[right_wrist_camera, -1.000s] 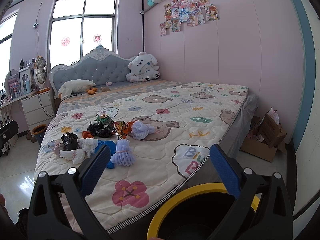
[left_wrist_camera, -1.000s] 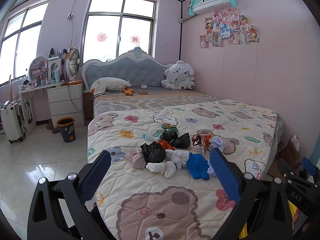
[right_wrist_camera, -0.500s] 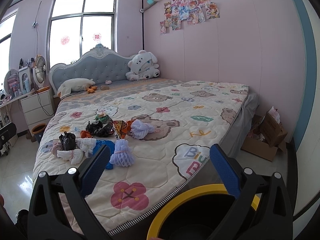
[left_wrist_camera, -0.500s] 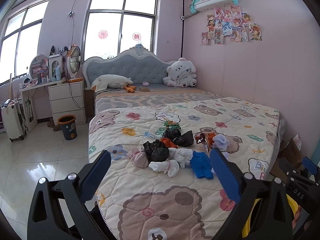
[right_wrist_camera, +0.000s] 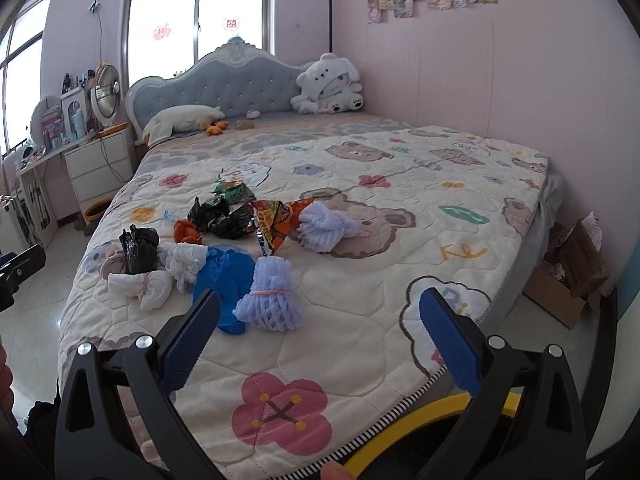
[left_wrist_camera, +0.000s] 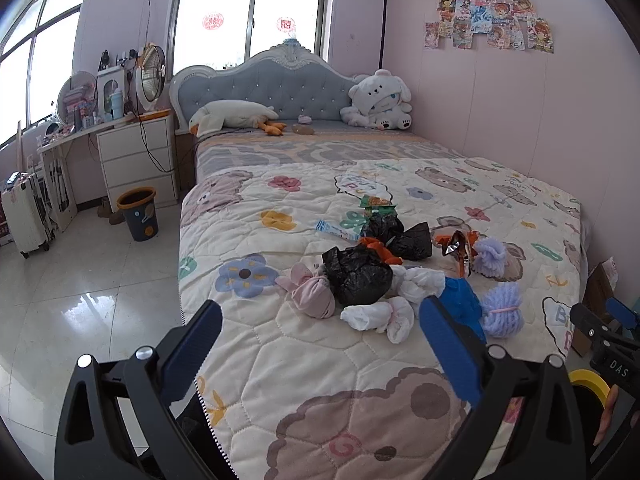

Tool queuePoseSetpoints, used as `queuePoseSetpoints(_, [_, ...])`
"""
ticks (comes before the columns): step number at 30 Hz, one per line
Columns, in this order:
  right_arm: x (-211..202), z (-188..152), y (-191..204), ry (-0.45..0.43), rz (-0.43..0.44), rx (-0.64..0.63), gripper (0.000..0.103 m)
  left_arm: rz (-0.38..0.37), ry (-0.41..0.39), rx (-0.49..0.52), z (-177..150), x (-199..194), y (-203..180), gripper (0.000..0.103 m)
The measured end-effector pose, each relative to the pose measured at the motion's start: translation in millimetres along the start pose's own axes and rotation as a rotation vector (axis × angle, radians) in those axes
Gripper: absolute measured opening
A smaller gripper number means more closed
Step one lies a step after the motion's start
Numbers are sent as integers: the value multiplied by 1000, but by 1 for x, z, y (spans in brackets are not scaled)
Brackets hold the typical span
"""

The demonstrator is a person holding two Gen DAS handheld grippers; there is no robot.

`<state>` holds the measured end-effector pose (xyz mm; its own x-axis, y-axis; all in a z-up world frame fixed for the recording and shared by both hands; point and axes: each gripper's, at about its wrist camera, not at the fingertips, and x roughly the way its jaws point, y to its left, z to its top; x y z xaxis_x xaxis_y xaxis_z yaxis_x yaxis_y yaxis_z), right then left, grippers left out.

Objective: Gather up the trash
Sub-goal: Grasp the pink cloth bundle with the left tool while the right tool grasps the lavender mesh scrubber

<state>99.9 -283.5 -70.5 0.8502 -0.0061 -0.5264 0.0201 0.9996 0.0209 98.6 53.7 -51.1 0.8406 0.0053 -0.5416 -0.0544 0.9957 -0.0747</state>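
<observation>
Item: trash pile (left_wrist_camera: 384, 276), heaped mid-quilt on the bed (left_wrist_camera: 280, 360). Left tongs (left_wrist_camera: 320, 344) and right tongs (right_wrist_camera: 316, 340): held apart, empty. Risk: loose bags may be snagged together and scattered off the edge, missing the yellow-rimmed bin (right_wrist_camera: 420, 420).

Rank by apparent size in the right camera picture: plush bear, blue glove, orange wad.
1. Blue glove, though nearness to the camera inflates it
2. Plush bear, far back
3. Orange wad
</observation>
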Motion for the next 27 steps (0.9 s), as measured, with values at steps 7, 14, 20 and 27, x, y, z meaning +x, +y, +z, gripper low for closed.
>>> queuePoseSetpoints(7, [53,8,17,85,56,-17,95,-10,90,-19,7,54,23,95])
queuePoseSetpoints(14, [101,11,15,198,86,28,95,28,190,-5,10,107,36,95])
queuePoseSetpoints(20, [124,7,13,256,114,64,95,21,264,11,7,142,39,95])
queuePoseSetpoints(27, [142,9,10,284,149,103,95,-32,280,12,8,162,38,95])
